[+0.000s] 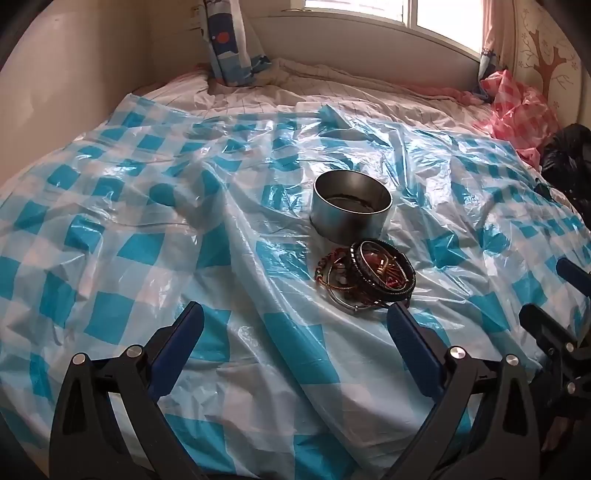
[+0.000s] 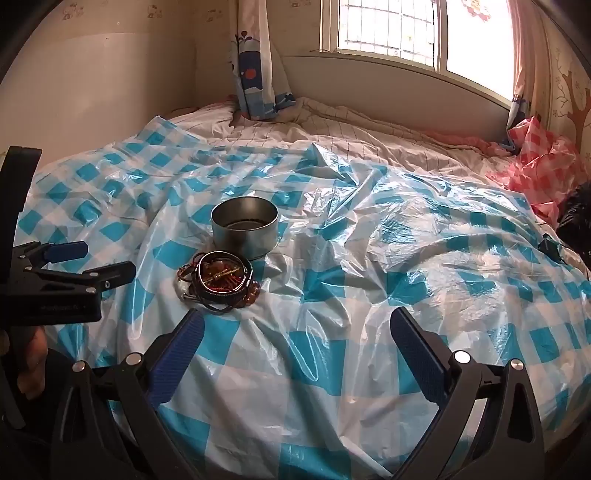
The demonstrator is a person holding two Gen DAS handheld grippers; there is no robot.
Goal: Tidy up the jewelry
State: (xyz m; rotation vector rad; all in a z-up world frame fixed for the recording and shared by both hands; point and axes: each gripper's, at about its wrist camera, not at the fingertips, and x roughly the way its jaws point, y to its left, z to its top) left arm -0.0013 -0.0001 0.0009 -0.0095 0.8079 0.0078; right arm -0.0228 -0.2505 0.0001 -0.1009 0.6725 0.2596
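A round metal tin (image 1: 351,206) stands open on the blue-and-white checked plastic sheet (image 1: 147,240). A pile of bracelets and bangles (image 1: 365,275) lies just in front of it, touching its base. My left gripper (image 1: 295,325) is open and empty, the pile just beyond its right finger. My right gripper (image 2: 295,328) is open and empty, with the tin (image 2: 244,227) and the pile (image 2: 219,282) ahead to its left. The right gripper also shows at the right edge of the left wrist view (image 1: 550,295). The left gripper shows at the left edge of the right wrist view (image 2: 96,262).
The sheet covers a bed with wrinkled pale bedding (image 2: 369,133). A crumpled pink checked sheet (image 2: 539,162) and a black object (image 2: 576,221) lie at the right. A wall (image 2: 92,85) runs along the left, a window (image 2: 406,29) and a curtain (image 2: 255,59) at the back.
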